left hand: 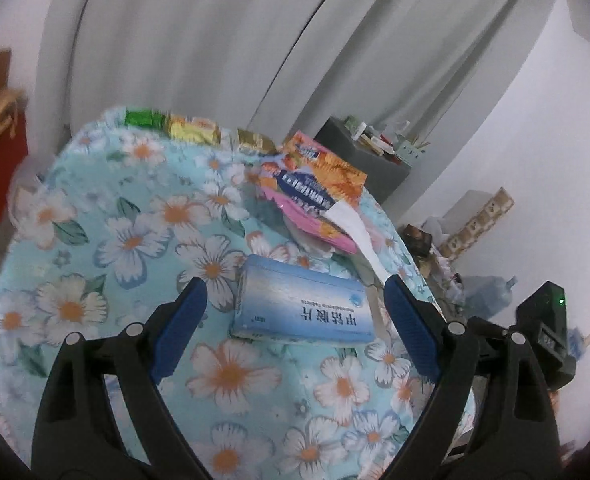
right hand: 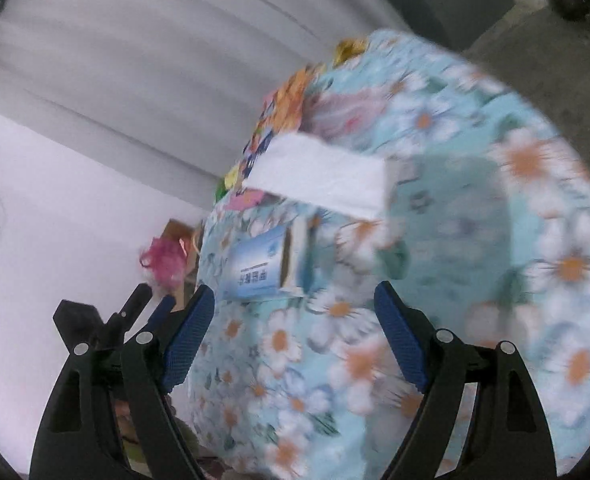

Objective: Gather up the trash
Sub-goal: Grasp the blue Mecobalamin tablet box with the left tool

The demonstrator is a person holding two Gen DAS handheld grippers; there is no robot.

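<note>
We read the upside-down Chinese characters 甲钴胺片 on the blue medicine box (left hand: 301, 310), while print on the orange-pink packet (left hand: 315, 188) stays too blurred for us.

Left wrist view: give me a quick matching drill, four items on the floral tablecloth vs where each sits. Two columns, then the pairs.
Items:
1. blue medicine box
2. white paper strip
3. orange and pink snack wrapper
4. green wrapper

Places:
A. far edge of the floral tablecloth, left end of a row of wrappers
B. nearest, in front of the open jaws
C. over the snack wrapper's near corner
D. behind the box, towards the grey cabinet

Pairs: 1-B, 2-C, 3-D, 4-A
</note>
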